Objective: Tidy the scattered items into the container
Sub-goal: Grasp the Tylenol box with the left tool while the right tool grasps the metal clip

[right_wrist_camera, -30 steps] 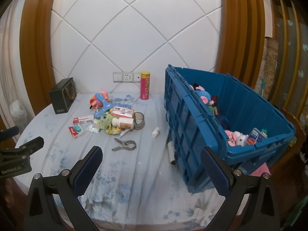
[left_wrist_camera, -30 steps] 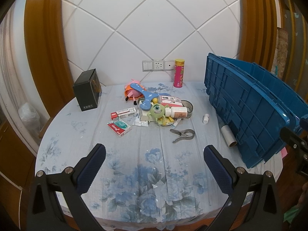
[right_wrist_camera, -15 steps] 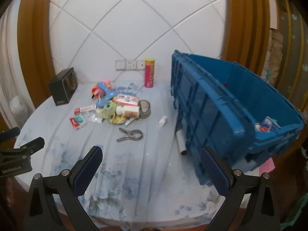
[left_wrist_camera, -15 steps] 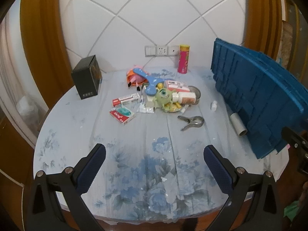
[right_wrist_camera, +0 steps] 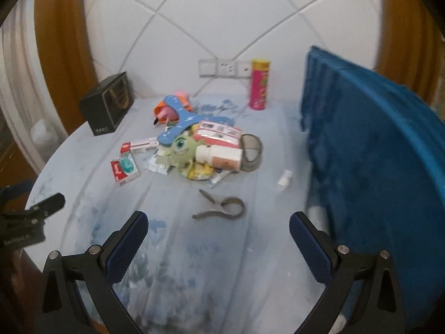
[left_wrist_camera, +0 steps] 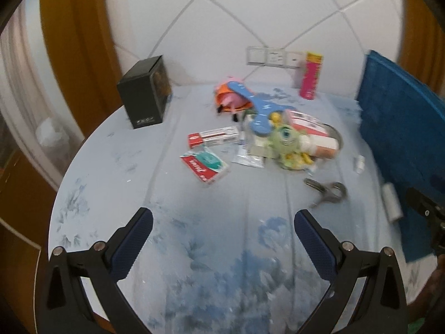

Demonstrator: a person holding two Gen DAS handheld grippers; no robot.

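Note:
A heap of small items lies mid-table: a green one-eyed plush point(left_wrist_camera: 285, 139) point(right_wrist_camera: 182, 147), a white pill bottle point(right_wrist_camera: 219, 157), a blue boomerang toy point(left_wrist_camera: 260, 111), a red-and-white box point(left_wrist_camera: 212, 136) and a tissue pack point(left_wrist_camera: 205, 165). A grey clip point(right_wrist_camera: 222, 208) point(left_wrist_camera: 328, 192) lies nearer, alone. The blue crate point(right_wrist_camera: 372, 150) point(left_wrist_camera: 400, 128) stands at the right; its inside is hidden. My left gripper point(left_wrist_camera: 222, 228) and right gripper point(right_wrist_camera: 218, 228) hover open and empty over the near tablecloth, short of the heap.
A black box point(left_wrist_camera: 144, 94) stands at the far left and a pink tube can point(right_wrist_camera: 260, 87) at the back by the wall sockets. A small white bottle point(right_wrist_camera: 285, 179) and a paper roll point(left_wrist_camera: 392, 201) lie beside the crate. The round table's edge point(left_wrist_camera: 59, 194) curves left.
Both grippers have moved forward and lower toward the heap, so the items look larger. The crate's inside has dropped out of the right wrist view. Nothing on the table has moved.

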